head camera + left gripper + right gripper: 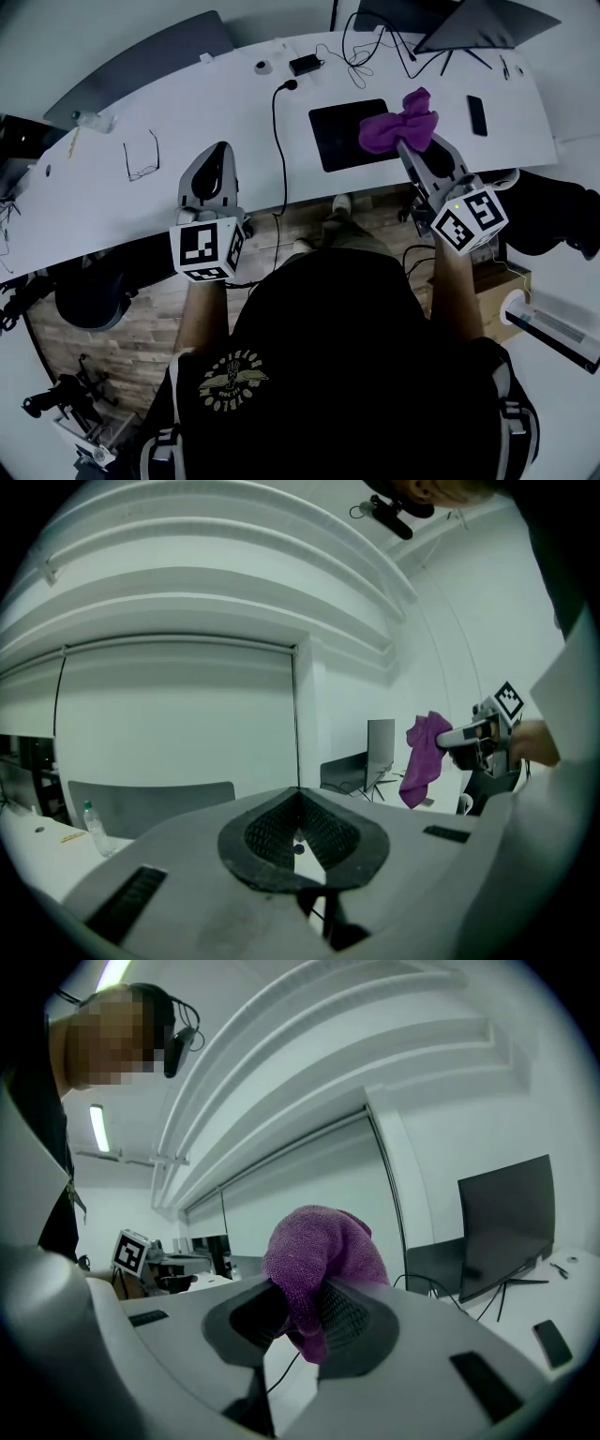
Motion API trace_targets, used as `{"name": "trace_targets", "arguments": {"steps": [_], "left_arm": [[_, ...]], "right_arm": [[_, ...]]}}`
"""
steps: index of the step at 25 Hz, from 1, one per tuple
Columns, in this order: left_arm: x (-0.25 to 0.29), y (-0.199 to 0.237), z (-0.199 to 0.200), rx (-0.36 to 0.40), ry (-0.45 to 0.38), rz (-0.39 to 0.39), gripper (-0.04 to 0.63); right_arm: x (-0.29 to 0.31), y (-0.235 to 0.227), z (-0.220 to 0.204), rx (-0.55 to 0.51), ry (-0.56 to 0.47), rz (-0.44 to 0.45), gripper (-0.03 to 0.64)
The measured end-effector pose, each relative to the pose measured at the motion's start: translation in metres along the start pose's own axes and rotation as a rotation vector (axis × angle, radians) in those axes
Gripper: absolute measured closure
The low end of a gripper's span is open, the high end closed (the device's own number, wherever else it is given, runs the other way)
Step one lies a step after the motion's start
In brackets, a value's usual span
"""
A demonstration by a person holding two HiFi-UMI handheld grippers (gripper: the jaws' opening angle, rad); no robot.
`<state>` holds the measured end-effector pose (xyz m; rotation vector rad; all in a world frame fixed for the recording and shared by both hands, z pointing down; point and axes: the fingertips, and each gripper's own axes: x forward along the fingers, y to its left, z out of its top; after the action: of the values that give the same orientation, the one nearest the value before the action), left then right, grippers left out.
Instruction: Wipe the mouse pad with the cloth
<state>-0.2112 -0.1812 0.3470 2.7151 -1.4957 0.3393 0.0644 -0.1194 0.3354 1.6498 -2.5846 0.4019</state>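
The left gripper (300,834) was pressed together empty, and the right gripper (302,1314) pinched the purple cloth (399,122), which friction on the mouse pad (336,136) might tug free.

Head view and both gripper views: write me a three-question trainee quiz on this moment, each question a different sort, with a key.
1. True or false: the cloth lies flat on the mouse pad.
2. The left gripper holds: A) a sponge, B) nothing, C) a mouse.
3. Fill in: on the desk, right of the mouse pad, lies a dark ____.
Key: 1 false, since the right gripper holds it in the air, jaws shut on it. 2 B, jaws together. 3 phone.
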Motion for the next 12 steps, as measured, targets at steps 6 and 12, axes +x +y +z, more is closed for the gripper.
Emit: {"name": "trace_targets", "arguments": {"steps": [6, 12], "left_arm": [[0.024, -0.013, -0.001, -0.004, 0.012, -0.015, 0.594], [0.042, -0.02, -0.015, -0.021, 0.043, -0.027, 0.594]], "right_arm": [[0.017, -0.018, -0.008, 0.009, 0.039, 0.027, 0.532], [0.031, -0.033, -0.027, 0.025, 0.094, 0.05, 0.532]]}}
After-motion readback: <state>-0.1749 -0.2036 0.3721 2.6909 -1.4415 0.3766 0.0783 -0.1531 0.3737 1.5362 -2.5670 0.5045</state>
